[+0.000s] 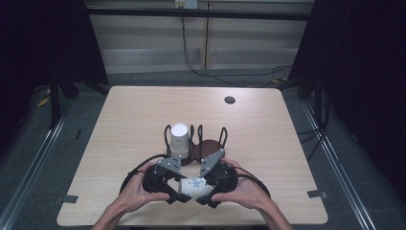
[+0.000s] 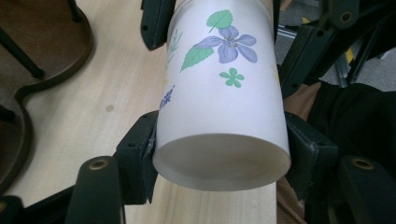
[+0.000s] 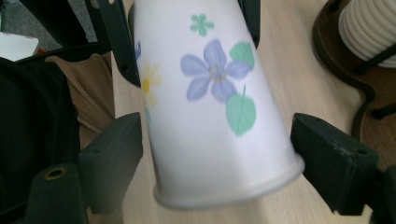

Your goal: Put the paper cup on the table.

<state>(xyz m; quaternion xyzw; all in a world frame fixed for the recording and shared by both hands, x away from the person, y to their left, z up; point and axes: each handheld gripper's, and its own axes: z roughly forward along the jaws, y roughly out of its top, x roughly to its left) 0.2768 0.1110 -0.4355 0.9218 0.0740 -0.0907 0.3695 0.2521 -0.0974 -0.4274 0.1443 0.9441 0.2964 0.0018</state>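
A white paper cup (image 1: 194, 186) printed with purple flowers and green leaves lies on its side, held low over the table's near edge. My left gripper (image 1: 179, 189) is shut on its base end; in the left gripper view both pads (image 2: 140, 149) press the cup (image 2: 224, 93) by its recessed bottom. My right gripper (image 1: 207, 188) faces it from the other side. In the right gripper view its jaws stand wide around the cup's rolled rim end (image 3: 224, 140), with a gap at the left pad (image 3: 116, 144). A hand holds each gripper.
Just beyond the grippers stands a dark brown holder (image 1: 210, 146) with black wire loops, carrying a stack of white cups (image 1: 179, 136) in its left place. The stack (image 3: 369, 28) shows at the upper right of the right gripper view. A small round hole (image 1: 230, 100) marks the far table.
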